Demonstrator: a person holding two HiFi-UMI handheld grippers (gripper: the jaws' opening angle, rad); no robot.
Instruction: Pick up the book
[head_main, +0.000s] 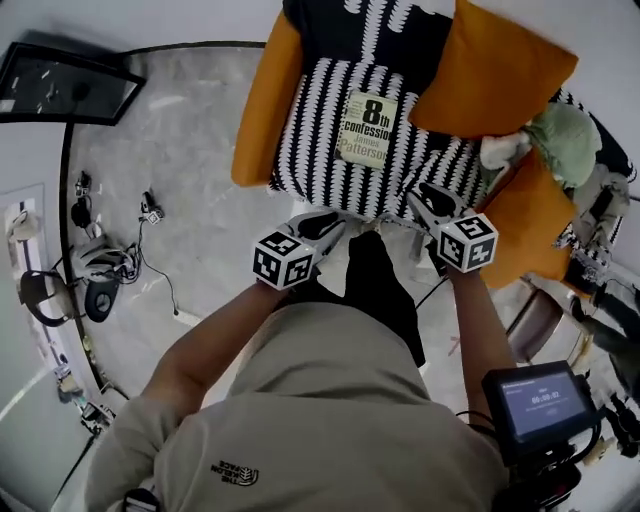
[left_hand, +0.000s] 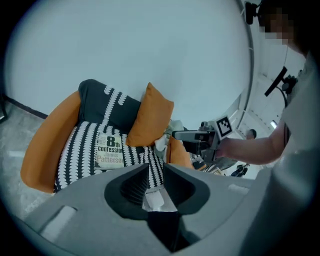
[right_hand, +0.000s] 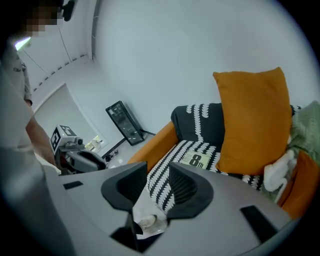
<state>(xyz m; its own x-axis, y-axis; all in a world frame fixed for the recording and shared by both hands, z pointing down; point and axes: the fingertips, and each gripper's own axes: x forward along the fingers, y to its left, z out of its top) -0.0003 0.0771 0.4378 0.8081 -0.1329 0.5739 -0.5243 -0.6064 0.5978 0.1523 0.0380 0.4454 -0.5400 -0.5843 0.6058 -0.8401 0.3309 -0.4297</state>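
Head view: book flat, cover up, on striped armchair seat, beside orange cushion. Left gripper and right gripper short of seat, jaws parted, empty. Probably light, bendy, smooth-covered; pinch a free edge near spine.

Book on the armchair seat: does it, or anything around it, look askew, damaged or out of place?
Nothing stands out. The book lies flat and cover up on the patterned seat, beside the orange cushion, with no visible damage.
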